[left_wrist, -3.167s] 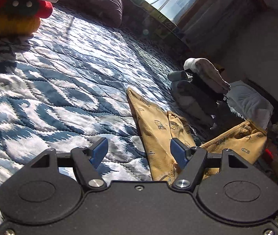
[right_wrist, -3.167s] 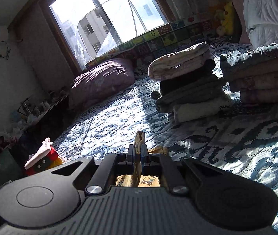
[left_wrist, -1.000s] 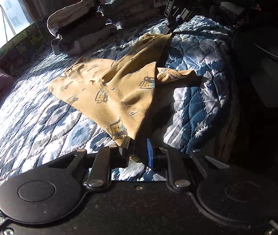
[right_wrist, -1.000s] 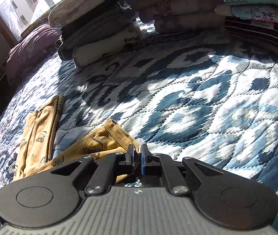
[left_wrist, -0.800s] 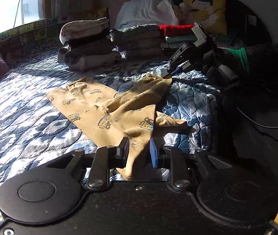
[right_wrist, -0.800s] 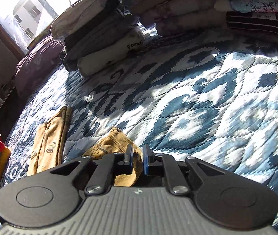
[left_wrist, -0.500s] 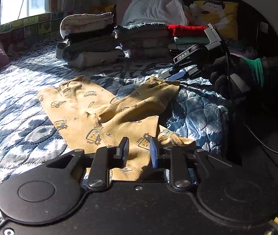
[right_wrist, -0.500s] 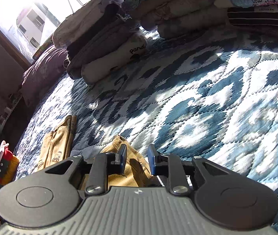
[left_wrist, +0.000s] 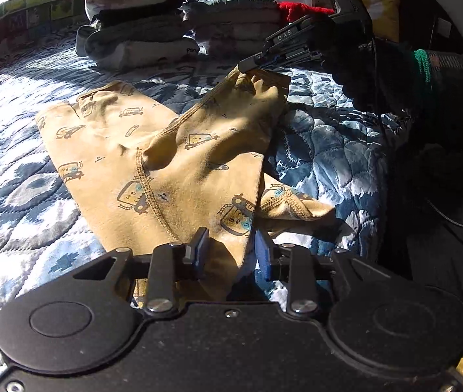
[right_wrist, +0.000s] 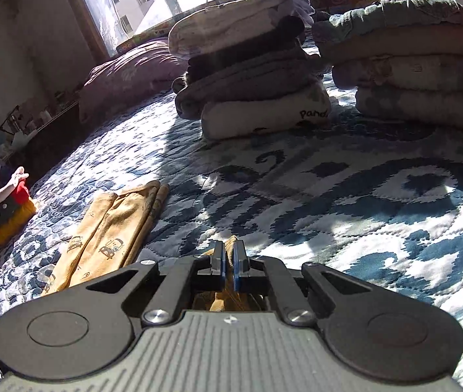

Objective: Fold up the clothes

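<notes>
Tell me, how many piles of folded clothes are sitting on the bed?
2 full piles: a cream-topped pile near the window, a grey-topped pile beside it. More clothes at the right edge may form another.

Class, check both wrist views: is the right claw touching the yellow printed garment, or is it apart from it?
Touching. In the right wrist view the right claw is shut on a fold of the yellow garment; the left wrist view shows it pinching the garment's far corner.

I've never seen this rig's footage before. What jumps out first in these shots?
The mustard-yellow printed garment sprawls over the blue-and-white quilt, lit by hard sun. The right gripper pinches one edge of it, while the left gripper sits open over its near end. Behind stand two stacks of folded clothes.
</notes>
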Available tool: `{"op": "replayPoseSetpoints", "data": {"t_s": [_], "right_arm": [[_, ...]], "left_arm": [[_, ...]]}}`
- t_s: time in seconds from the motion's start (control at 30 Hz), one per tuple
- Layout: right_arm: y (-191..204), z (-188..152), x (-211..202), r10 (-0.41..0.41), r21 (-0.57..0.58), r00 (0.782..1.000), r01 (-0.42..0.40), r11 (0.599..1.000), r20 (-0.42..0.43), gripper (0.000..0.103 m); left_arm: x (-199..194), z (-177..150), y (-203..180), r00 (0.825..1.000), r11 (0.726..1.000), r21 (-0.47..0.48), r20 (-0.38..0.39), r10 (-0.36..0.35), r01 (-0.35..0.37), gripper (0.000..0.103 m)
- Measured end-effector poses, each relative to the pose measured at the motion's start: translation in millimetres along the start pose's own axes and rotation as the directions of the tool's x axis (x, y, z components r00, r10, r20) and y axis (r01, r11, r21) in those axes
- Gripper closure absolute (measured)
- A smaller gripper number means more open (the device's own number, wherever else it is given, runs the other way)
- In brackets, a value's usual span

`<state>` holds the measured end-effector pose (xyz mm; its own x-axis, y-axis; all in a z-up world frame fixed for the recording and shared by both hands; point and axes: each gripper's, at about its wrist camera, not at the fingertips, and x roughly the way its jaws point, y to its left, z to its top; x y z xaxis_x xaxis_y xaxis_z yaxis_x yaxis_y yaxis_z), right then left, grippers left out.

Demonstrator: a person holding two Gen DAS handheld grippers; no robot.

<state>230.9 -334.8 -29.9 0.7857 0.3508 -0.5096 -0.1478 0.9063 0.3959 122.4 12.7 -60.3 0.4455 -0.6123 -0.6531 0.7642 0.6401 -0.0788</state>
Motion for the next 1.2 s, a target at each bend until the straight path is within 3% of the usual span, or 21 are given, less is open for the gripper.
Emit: {"op": "replayPoseSetpoints", "data": {"t_s": [0.07, 0.17, 0.23, 0.3, 0.37, 0.4, 0.47, 0.57, 0.7, 0.83, 0.97, 1.0, 1.07, 1.2], "right_arm": [[8.4, 8.3, 5.6, -0.016, -0.031, 1.0, 0.016, 0.999, 0.003, 0.097], [20.1, 6.1, 36.1, -0.151, -0.131, 0.983, 0.137, 0.982, -0.101, 0.094], [23.4, 0.0, 41.5, -0.221, -0.16, 0.97, 0.204, 0.966, -0.097, 0.089], [20.6, -3.3, 30.8, -0.226, -0.098, 0.973, 0.219, 0.971, -0.056, 0.084], [17.7, -8.2, 13.5, -0.222, -0.024, 0.975, 0.221, 0.975, -0.01, 0.072], [16.8, -11.7, 5.9, -0.221, 0.005, 0.975, 0.221, 0.975, 0.004, 0.072], [13.7, -25.9, -14.5, -0.189, 0.11, 0.982, 0.185, 0.976, 0.026, 0.072], [12.1, -51.7, -36.4, -0.157, 0.215, 0.987, 0.144, 0.966, 0.043, 0.071], [7.6, -91.7, -49.8, -0.078, 0.362, 0.996, 0.056, 0.93, 0.046, 0.068], [10.2, -101.9, -45.2, -0.016, 0.412, 0.999, -0.005, 0.911, 0.048, 0.065], [9.8, -107.7, -39.2, 0.034, 0.443, 0.998, -0.052, 0.895, 0.047, 0.064], [9.6, -108.7, -38.0, 0.042, 0.449, 0.998, -0.058, 0.891, 0.045, 0.064], [8.6, -110.3, -35.8, 0.059, 0.459, 0.997, -0.073, 0.885, 0.043, 0.063], [3.6, -112.8, -34.1, 0.094, 0.467, 0.994, -0.106, 0.878, 0.047, 0.063]], "left_arm": [[-1.2, -2.8, 0.7, 1.0, 1.0, 0.004, -0.002, -0.011, 0.011, 0.073], [-2.7, -4.2, 2.4, 1.0, 1.0, -0.006, -0.002, -0.019, 0.019, 0.073], [-4.9, -3.6, 3.0, 0.999, 0.999, -0.013, -0.001, -0.032, 0.032, 0.073], [-11.1, -2.3, 4.8, 0.999, 0.999, -0.021, 0.014, -0.046, 0.047, 0.069], [-21.1, -0.4, 8.0, 0.997, 0.998, -0.032, 0.041, -0.061, 0.063, 0.069], [-27.4, 1.7, 13.7, 0.996, 0.997, -0.059, 0.071, -0.051, 0.055, 0.069], [-37.5, 5.2, 24.8, 0.992, 0.993, -0.109, 0.12, -0.025, 0.038, 0.069], [-45.4, 9.3, 53.1, 0.982, 0.971, -0.228, 0.161, 0.104, -0.065, 0.069], [-43.3, 11.5, 80.8, 0.962, 0.925, -0.336, 0.141, 0.235, -0.176, 0.069], [-30.0, 25.5, 90.1, 0.942, 0.903, -0.334, 0.103, 0.319, -0.269, 0.069], [-15.1, 45.4, 101.6, 0.928, 0.9, -0.316, 0.119, 0.352, -0.301, 0.071], [-11.7, 49.5, 105.2, 0.927, 0.899, -0.32, 0.125, 0.353, -0.299, 0.077], [0.5, 57.4, 112.0, 0.931, 0.902, -0.317, 0.119, 0.345, -0.294, 0.084], [31.7, 71.6, 118.2, 0.942, 0.919, -0.254, 0.075, 0.329, -0.3, 0.087]]}}
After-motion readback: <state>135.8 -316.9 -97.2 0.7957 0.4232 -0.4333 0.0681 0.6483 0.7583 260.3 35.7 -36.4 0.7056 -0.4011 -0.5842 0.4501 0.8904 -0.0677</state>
